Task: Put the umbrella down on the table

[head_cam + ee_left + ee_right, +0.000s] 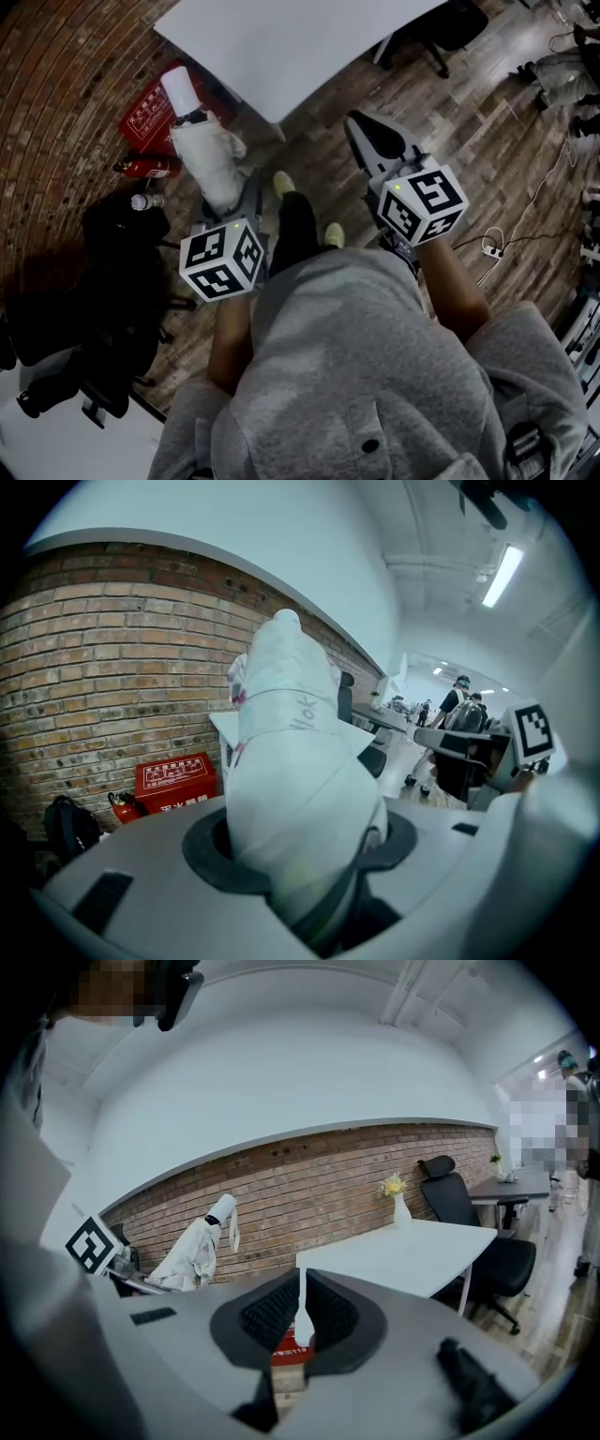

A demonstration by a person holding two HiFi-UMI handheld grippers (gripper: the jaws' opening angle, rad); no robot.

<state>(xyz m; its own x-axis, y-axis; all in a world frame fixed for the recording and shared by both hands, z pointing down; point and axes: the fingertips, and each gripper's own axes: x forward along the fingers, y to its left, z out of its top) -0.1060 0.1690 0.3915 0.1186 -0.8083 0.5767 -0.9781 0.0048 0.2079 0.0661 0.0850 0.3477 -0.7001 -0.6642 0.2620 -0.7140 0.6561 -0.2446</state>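
Open white table [309, 47] ahead, black chair [112, 319] left, red box [150, 112] on floor

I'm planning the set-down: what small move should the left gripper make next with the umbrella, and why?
Probably carry it forward until it is over the table: the left gripper is clamped on the folded umbrella, which hangs above the floor, short of the table's near edge.

White table [412, 1251] bears a flower vase [400, 1206] – a red box [150, 108] sits on the plank floor [469, 141]
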